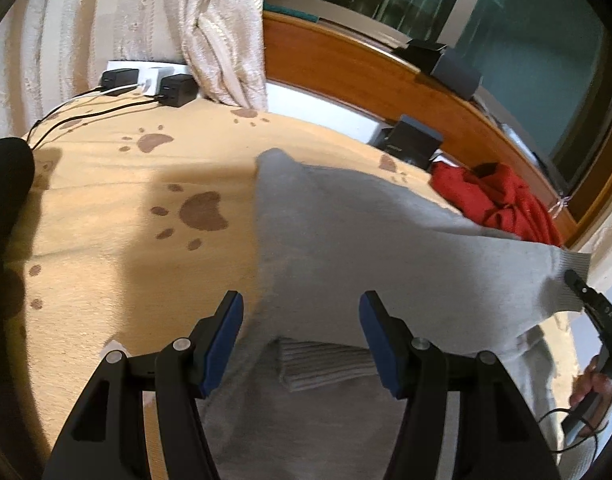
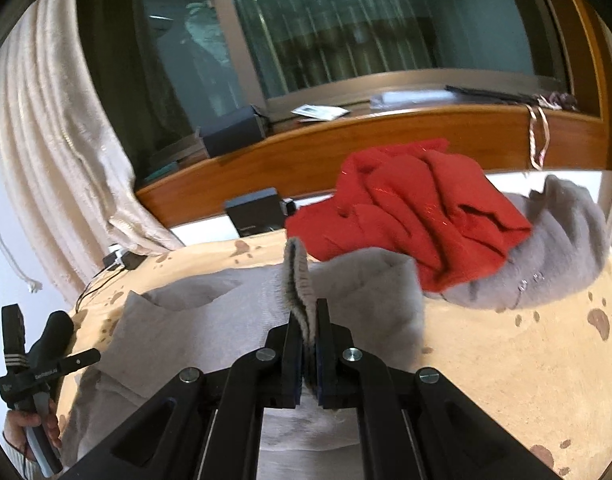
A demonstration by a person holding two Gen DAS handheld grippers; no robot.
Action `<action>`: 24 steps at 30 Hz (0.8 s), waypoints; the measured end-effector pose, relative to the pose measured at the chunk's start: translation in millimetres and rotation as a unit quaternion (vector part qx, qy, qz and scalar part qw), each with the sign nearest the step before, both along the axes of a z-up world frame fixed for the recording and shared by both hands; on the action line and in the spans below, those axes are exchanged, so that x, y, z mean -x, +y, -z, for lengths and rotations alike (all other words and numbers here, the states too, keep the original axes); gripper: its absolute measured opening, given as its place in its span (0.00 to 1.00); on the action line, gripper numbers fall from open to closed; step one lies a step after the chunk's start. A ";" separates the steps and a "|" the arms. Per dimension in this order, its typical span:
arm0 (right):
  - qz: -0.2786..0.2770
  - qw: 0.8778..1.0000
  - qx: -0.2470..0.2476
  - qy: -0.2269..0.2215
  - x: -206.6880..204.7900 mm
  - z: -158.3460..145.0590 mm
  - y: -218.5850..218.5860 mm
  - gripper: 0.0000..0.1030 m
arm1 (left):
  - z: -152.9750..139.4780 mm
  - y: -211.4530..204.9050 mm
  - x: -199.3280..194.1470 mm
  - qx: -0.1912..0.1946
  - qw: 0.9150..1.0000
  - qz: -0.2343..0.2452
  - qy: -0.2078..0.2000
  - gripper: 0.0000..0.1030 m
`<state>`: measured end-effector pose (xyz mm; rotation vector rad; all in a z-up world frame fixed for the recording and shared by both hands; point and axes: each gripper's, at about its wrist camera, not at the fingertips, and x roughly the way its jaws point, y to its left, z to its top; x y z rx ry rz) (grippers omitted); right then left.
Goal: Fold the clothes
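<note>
Grey sweater [image 2: 210,320] lies spread on a tan paw-print blanket [image 1: 118,208], its ribbed edge [image 2: 300,284] pinched upright between the fully closed jaws of the right claw [image 2: 307,344]. From that grip the cloth is lifted and runs away to the left of the right wrist view, its long axis roughly across the blanket. In the left wrist view the same garment stretches from a peak near the middle down towards the right, where the right claw [image 1: 573,280] holds its ribbed hem.

The left claw [image 1: 302,336] stands about half open above the sweater, nothing between its blue pads [image 1: 226,336]; a ribbed cuff [image 1: 325,364] lies just below the gap.

Further out, a crumpled red garment [image 2: 409,216] rests on another grey garment [image 2: 561,248] at the far right of the blanket, close to the lifted edge. Beyond are black boxes [image 2: 258,212], a wooden ledge [image 2: 313,152], a window and a cream curtain [image 2: 54,152]. Black chargers [image 1: 174,90] with cables sit at the blanket's far left corner.
</note>
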<state>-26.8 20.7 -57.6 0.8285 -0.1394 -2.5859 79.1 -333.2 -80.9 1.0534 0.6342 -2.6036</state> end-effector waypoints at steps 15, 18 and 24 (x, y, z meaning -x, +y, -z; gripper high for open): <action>0.001 0.995 0.004 -0.100 26.6 32.0 12.7 0.05 | 17.8 -24.3 -0.8 0.056 0.994 -0.076 -0.050 0.63; -0.002 0.994 -0.002 -0.108 27.6 34.7 11.0 0.05 | 18.6 -33.3 -4.9 0.065 0.991 -0.103 -0.058 0.63; -0.004 0.992 -0.004 -0.126 29.9 40.0 10.8 0.05 | 15.6 -48.0 -18.0 0.028 0.992 -0.116 -0.033 0.63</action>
